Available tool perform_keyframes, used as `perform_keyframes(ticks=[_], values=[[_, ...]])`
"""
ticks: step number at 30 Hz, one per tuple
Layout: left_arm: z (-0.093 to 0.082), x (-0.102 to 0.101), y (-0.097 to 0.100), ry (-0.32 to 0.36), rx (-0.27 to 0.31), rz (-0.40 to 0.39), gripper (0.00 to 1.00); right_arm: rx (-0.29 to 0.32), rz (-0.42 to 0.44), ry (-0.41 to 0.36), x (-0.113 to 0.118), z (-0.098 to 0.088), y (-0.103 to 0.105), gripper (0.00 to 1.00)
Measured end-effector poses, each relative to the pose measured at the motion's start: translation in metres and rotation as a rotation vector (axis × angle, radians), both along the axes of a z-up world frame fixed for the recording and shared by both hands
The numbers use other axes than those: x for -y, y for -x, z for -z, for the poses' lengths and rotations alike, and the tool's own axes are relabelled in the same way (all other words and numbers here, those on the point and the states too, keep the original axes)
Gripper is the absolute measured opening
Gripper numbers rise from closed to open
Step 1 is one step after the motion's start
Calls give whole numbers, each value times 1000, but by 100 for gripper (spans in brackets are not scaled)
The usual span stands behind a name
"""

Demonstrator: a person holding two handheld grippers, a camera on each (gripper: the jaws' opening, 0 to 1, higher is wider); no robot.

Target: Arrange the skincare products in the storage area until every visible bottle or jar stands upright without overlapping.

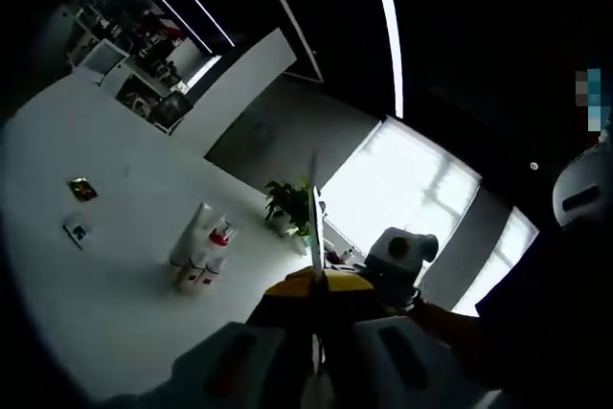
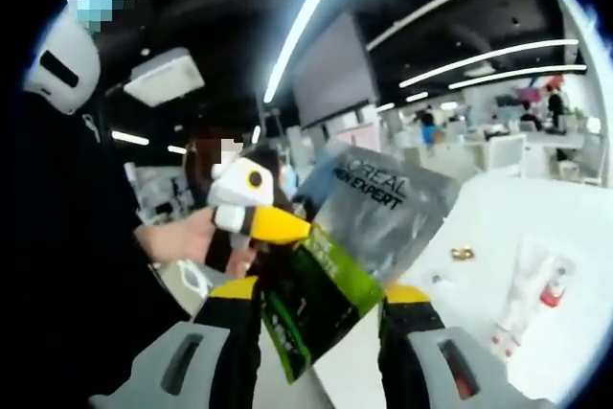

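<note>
A flat silver and green L'Oreal Men Expert sachet (image 2: 369, 227) is held up in the air. My left gripper (image 2: 273, 225) comes in from the left and is shut on the sachet's edge. In the left gripper view the sachet (image 1: 313, 217) shows edge-on, rising from between my left gripper's (image 1: 319, 281) closed yellow tips. My right gripper (image 2: 321, 292) is open, its jaws wide apart on either side of the sachet's green lower end. Down on the white table (image 1: 115, 313) stands a small group of white bottles (image 1: 199, 254), one with a red cap (image 1: 221, 235). The same bottles (image 2: 525, 292) appear at the right.
Two small flat items (image 1: 81, 189) (image 1: 77, 230) lie on the table left of the bottles. A potted plant (image 1: 287, 203) stands at the table's far edge. A person's hand (image 2: 177, 234) holds the left gripper. Bright windows and office desks lie behind.
</note>
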State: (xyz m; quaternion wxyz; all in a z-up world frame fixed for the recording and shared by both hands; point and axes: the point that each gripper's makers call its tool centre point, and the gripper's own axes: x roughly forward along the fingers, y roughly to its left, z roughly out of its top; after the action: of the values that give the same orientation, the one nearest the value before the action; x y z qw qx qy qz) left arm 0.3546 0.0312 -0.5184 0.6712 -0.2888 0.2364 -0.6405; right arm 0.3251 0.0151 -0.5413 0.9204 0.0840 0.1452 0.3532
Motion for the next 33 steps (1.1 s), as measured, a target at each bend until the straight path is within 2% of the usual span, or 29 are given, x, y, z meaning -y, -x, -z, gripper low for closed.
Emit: perform_keyframes(ticks=[6, 9, 13, 18, 22, 33], values=[[10, 4, -10, -24, -34, -22, 5, -6, 53, 6, 13, 6, -3, 57], [16, 4, -16, -45, -45, -32, 5, -7, 93, 17, 21, 13, -5, 67], [26, 6, -26, -73, -59, -49, 4, -29, 154, 31, 32, 28, -6, 76], [35, 10, -38, -108, -69, -65, 4, -64, 224, 63, 48, 49, -3, 83], [43, 15, -49, -132, -74, -70, 4, -82, 270, 55, 60, 61, 2, 90], [62, 28, -69, -172, -91, -85, 4, -125, 337, 52, 82, 75, 6, 95]])
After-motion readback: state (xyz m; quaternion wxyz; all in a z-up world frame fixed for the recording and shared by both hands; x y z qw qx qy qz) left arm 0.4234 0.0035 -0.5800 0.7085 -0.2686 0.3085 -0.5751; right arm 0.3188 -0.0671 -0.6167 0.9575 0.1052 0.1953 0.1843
